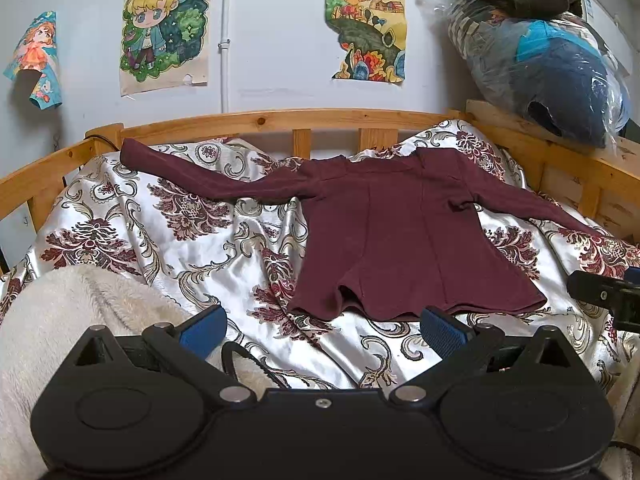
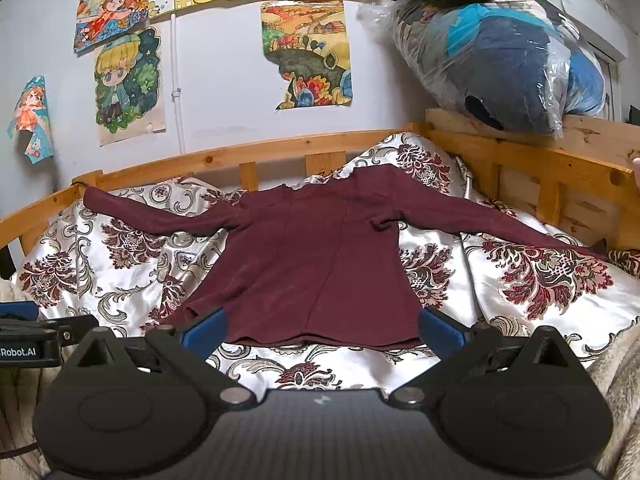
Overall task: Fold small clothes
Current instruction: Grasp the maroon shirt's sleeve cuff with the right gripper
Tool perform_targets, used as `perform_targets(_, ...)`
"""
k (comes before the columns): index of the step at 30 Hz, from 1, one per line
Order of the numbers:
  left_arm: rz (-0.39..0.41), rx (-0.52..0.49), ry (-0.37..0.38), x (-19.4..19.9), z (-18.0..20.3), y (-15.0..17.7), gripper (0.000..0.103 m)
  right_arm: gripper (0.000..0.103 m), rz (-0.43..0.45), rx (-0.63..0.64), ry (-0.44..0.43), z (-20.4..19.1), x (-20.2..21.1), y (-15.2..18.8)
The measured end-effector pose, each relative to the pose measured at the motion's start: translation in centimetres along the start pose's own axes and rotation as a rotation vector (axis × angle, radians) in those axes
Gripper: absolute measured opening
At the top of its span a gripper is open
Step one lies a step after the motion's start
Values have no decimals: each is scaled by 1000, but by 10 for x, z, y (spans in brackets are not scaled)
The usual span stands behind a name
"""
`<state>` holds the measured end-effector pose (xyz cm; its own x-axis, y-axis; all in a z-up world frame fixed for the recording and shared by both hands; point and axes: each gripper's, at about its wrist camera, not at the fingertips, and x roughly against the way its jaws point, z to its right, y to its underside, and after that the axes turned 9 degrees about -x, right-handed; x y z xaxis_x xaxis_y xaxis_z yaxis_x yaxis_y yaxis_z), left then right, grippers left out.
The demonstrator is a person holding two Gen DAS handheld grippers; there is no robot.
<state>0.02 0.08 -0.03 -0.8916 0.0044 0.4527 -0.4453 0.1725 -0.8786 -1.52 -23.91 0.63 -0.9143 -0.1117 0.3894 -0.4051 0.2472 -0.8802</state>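
Observation:
A small maroon long-sleeved top [image 1: 400, 240] lies flat on the patterned satin bedspread [image 1: 192, 248], sleeves spread left and right, hem toward me. It also shows in the right wrist view [image 2: 316, 264]. My left gripper [image 1: 322, 330] is open and empty, just short of the hem and a little left of it. My right gripper [image 2: 322, 330] is open and empty, its blue fingertips at either side of the hem, hovering at its near edge. The right gripper's body shows at the right edge of the left wrist view [image 1: 608, 294].
A wooden bed rail [image 1: 280, 120] runs along the back and right side. A fluffy cream blanket [image 1: 68, 320] lies at front left. A plastic bag of clothes [image 1: 552, 64] sits on the right rail. Drawings hang on the wall [image 1: 164, 28].

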Motion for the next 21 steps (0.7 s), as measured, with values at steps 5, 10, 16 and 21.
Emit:
perform_targets(5,0,0,0,0,0,0,102,103,-1,-1,1,0,0,0)
perform_targets(10,-10,-13,9,-3,-1,4,102,103,-2,-4,8,2,0,-2)
perform_targets(16,-33,-45,58,-17,8,-10,102,103,15,-59,29,12,3,-13)
perform_targets(21,-43,-135,120,-32,12,-49,102,103,26,-148,55,31,9,-38)
